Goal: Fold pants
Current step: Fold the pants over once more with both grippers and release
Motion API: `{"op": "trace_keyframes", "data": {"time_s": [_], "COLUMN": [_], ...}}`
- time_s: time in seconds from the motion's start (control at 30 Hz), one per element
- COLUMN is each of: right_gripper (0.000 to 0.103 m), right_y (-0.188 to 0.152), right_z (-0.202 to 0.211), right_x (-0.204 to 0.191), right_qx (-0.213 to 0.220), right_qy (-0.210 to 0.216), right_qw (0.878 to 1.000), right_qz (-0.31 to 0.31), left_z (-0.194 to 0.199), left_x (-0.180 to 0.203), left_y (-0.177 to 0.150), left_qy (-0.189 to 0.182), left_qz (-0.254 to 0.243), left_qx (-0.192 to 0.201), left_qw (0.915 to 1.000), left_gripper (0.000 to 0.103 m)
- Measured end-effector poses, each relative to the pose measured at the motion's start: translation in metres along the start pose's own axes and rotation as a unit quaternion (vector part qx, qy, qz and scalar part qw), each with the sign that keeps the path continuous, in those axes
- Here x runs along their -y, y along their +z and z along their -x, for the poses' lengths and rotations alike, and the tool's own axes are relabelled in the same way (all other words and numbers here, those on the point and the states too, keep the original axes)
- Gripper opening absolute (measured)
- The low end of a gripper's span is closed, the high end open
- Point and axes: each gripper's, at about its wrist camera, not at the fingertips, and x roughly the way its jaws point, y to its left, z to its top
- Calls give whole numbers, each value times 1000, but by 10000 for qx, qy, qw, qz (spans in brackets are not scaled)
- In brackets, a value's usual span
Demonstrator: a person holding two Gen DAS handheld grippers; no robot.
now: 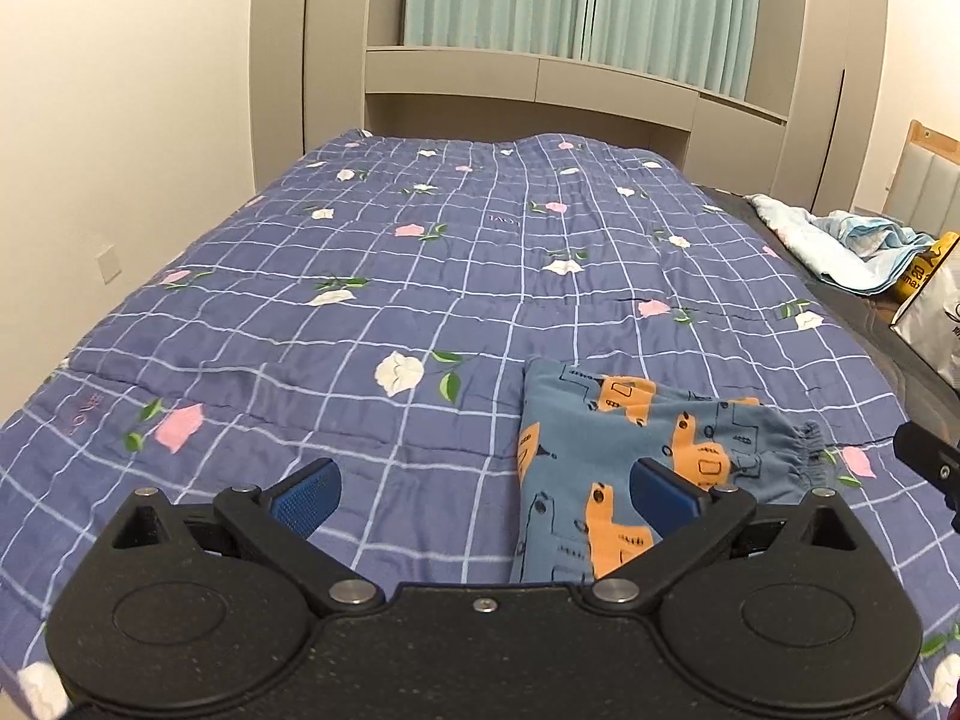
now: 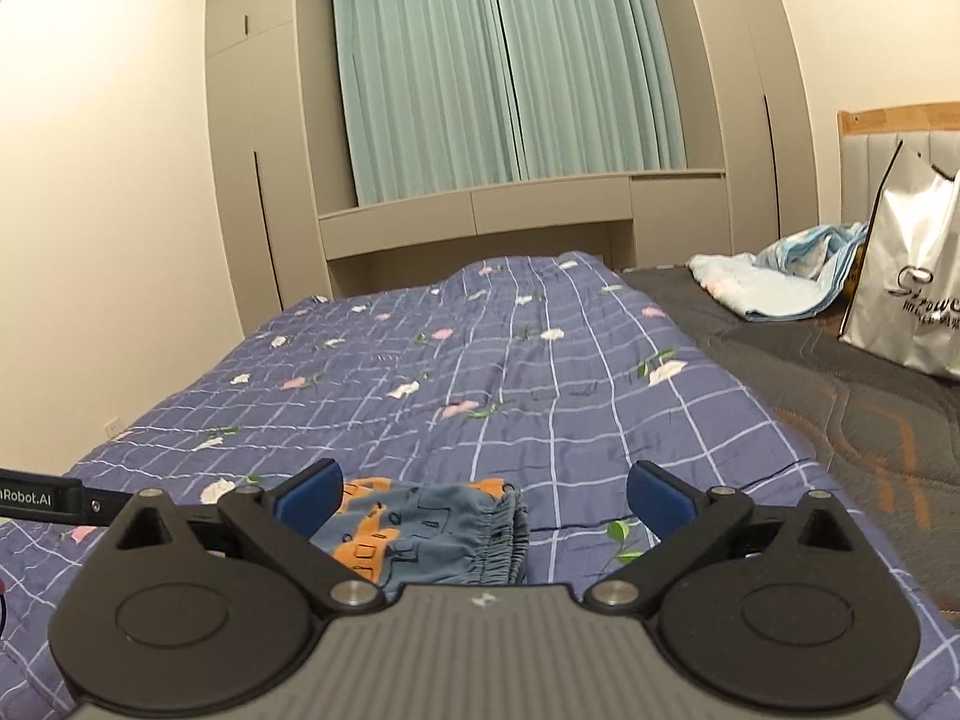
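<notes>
Small blue pants with orange truck prints lie folded on the purple checked quilt, elastic waistband to the right. My left gripper is open and empty, its right finger over the pants' left part. In the right wrist view the pants lie low between the fingers, waistband facing right. My right gripper is open and empty just above them. Part of the other gripper shows at the left edge.
The quilt covers the bed's left part; dark grey mattress lies bare on the right. A light blue blanket and a white shopping bag sit at the far right. Cabinets and green curtains stand behind.
</notes>
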Motion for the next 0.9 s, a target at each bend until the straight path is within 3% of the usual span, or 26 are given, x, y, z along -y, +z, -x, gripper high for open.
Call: {"op": "trace_keyframes", "data": {"time_s": [0.43,0.67,0.9], "right_gripper": [103,103,103], "right_y": [-8,-40,-67], "right_z": [62,92,113], "right_x": [-30,-38,-39], "right_qx": [404,393,276], "right_qy": [177,27,-134], "right_qw": [9986,9992,9994], "right_qz": [283,117,189], "left_z": [63,84,93], "left_x": [-12,-23,-30], "left_y": [-32,-62,-100], "left_qy": [-6,-92,-81], "left_qz": [-190,-170,-441], "left_qx": [441,633,579], "left_qw": [9988,9978,9973], "left_gripper": [102,102,102]}}
